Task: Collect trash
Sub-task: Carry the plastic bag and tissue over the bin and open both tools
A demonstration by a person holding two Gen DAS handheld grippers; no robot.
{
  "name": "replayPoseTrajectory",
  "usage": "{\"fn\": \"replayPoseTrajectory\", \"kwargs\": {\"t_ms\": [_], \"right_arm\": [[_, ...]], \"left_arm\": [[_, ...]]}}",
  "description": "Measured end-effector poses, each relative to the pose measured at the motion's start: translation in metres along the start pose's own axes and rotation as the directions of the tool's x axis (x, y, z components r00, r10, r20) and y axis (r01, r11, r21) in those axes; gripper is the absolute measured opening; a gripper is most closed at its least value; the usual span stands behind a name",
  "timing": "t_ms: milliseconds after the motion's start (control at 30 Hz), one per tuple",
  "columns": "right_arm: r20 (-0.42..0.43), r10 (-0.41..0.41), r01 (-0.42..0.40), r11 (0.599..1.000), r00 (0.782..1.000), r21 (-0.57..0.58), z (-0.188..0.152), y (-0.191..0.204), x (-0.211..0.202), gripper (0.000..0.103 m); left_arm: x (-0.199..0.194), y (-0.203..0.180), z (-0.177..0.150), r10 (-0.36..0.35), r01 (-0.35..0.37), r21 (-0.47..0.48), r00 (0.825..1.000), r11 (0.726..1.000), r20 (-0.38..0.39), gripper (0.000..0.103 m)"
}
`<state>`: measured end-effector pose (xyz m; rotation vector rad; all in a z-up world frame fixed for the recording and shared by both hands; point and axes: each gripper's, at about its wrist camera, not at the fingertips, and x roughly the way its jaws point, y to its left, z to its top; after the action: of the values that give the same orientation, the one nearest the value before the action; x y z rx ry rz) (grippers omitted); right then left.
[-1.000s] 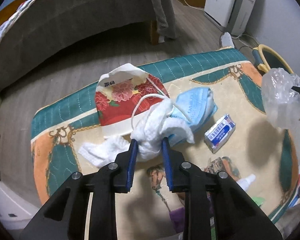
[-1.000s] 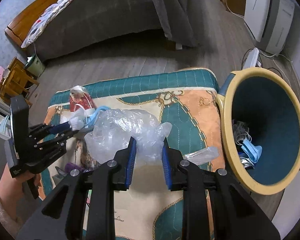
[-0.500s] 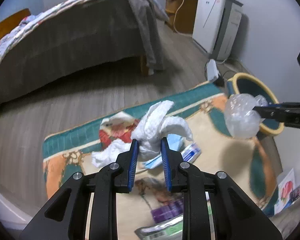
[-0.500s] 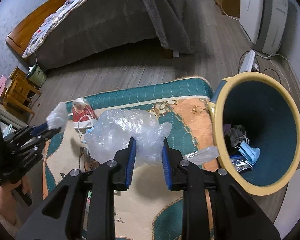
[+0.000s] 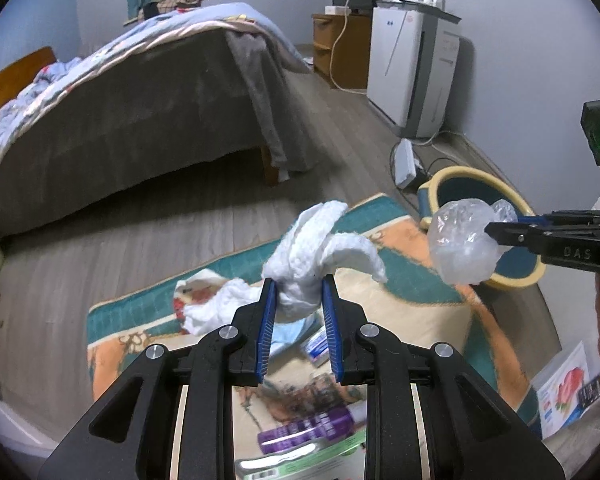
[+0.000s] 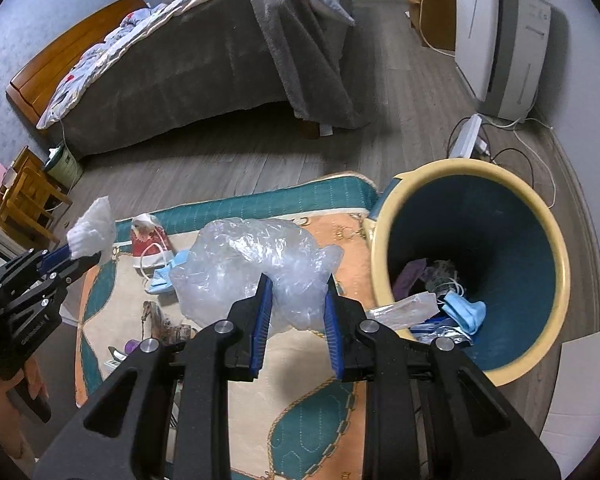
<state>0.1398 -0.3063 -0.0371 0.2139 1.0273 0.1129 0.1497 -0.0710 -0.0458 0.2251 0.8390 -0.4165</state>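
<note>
My left gripper (image 5: 298, 300) is clamped on 1 white tissue wad (image 5: 320, 252), held in the air above the rug (image 5: 412, 300), clear of its edges. My right gripper (image 6: 296, 300) is clamped on 1 crumpled clear plastic bag (image 6: 252, 256), just beside the yellow rim of the bin (image 6: 384, 224), whose mouth lies open to its right. Bare wooden floor (image 6: 228, 164) runs between rug and bed (image 6: 204, 60). On the rug lie 1 blue mask (image 6: 162, 280) and 1 red floral bag (image 6: 150, 242); another blue mask (image 6: 466, 310) lies in the bin.
</note>
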Motion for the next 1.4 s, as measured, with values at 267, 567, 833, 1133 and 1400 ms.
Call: {"fn": "replayPoseTrajectory", "kwargs": {"t_ms": [267, 567, 833, 1133, 1400], "right_arm": [[0.021, -0.038, 0.038, 0.999, 0.999, 0.003, 0.004, -0.006, 0.0, 0.024], [0.039, -0.089, 0.088, 0.996, 0.995, 0.034, 0.007, -0.024, -0.001, 0.024], [0.089, -0.168, 0.155, 0.978, 0.982, 0.138, 0.01, -0.056, -0.012, 0.024], [0.101, -0.268, 0.225, 0.923, 0.958, 0.313, 0.004, -0.122, -0.025, 0.024], [0.099, -0.303, 0.236, 0.877, 0.948, 0.418, -0.005, -0.148, -0.031, 0.025]], "left_arm": [[0.002, -0.022, 0.005, -0.012, 0.011, 0.033, 1.0, 0.999, 0.025, 0.025], [0.013, -0.037, 0.007, -0.003, 0.003, 0.018, 1.0, 1.0, 0.012, 0.025], [0.023, -0.058, 0.023, -0.009, 0.009, -0.032, 1.0, 0.999, 0.01, 0.025], [0.038, -0.117, 0.045, -0.052, 0.051, 0.032, 0.998, 0.998, 0.018, 0.025], [0.059, -0.165, 0.063, -0.13, 0.129, 0.09, 0.991, 0.988, 0.013, 0.025]]}}
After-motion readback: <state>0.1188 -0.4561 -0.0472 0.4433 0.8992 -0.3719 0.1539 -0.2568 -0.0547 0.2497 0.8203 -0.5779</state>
